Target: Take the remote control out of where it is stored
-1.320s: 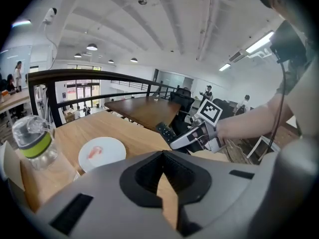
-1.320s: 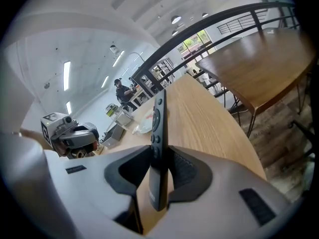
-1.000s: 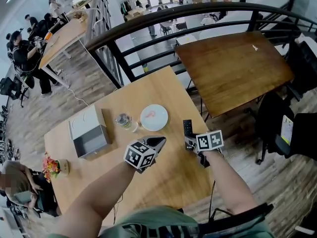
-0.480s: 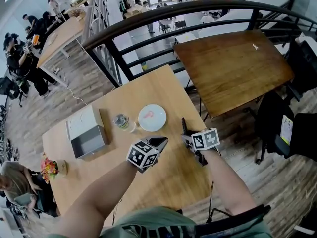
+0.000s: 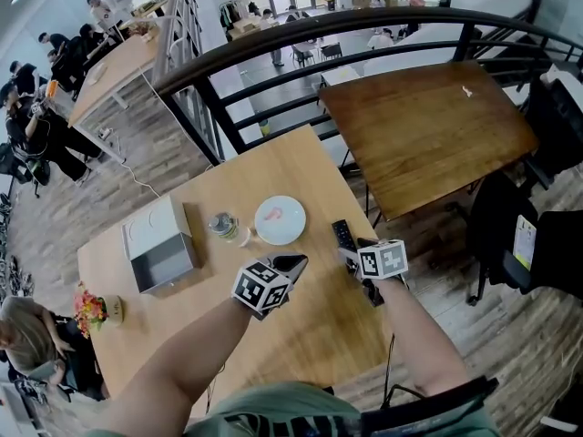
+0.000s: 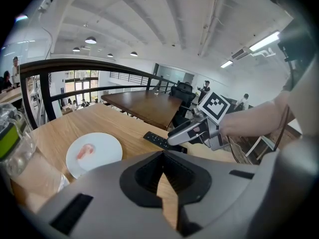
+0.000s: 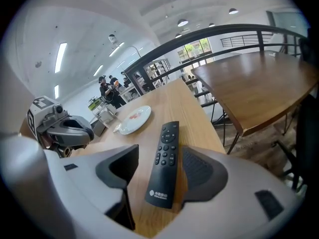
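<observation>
The remote control [image 7: 164, 166] lies flat on the light wooden worktop [image 5: 301, 335], buttons up, near its right edge and well apart from the grey box [image 5: 146, 233] on the far left, whose front compartment gapes open. The right claw [image 5: 352, 251] stands wide, its jaws having just been opening; the remote's near end rests between them, close to the right pad, with a clear gap on the left and neither pad pressing. The left claw [image 5: 293, 262] hovers just left of it with its jaws drawn together to a thin slit, holding nothing.

Closest to the remote is a white plate [image 5: 280, 218] with a pink smear, to its left and apart from it; a glass jar [image 5: 223, 224] sits just beyond the plate, and a small pot of flowers [image 5: 94, 308] stands at the near left corner. Behind come a darker table [image 5: 428, 126] and a black railing [image 5: 383, 10]; people [image 5: 46, 107] stand on the floor below.

The right claw's view shows the buttons and a white mark at the remote's near end, where the head view gives only a dark bar; the left claw's view shows the right claw from the side, poised over the remote, with the jar looming at the left edge; the head view gives the layout of box, flowers and both arms.
</observation>
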Demonstrator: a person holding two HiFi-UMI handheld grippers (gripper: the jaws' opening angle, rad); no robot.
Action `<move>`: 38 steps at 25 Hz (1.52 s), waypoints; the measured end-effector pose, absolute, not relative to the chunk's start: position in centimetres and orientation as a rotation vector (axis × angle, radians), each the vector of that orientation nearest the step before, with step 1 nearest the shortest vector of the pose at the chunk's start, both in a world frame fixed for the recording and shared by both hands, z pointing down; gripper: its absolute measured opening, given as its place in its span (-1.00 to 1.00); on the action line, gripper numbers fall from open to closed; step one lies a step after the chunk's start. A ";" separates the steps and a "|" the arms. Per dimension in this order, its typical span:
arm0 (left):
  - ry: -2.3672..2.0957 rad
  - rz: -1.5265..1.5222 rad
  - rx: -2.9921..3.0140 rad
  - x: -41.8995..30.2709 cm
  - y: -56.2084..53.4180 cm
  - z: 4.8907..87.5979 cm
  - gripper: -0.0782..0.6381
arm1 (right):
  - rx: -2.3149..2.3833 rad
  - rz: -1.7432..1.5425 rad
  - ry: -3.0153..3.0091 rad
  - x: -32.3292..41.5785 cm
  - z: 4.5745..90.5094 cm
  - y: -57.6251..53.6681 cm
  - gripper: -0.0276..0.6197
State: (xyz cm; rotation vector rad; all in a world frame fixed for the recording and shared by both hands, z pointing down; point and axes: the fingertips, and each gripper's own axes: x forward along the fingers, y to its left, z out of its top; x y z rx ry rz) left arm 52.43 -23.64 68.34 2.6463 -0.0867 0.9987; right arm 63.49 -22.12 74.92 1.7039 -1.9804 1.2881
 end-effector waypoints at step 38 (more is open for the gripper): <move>-0.450 0.455 2.820 11.7 -21.1 47.6 -0.77 | 1.683 0.981 -2.310 32.2 54.7 -18.3 -0.89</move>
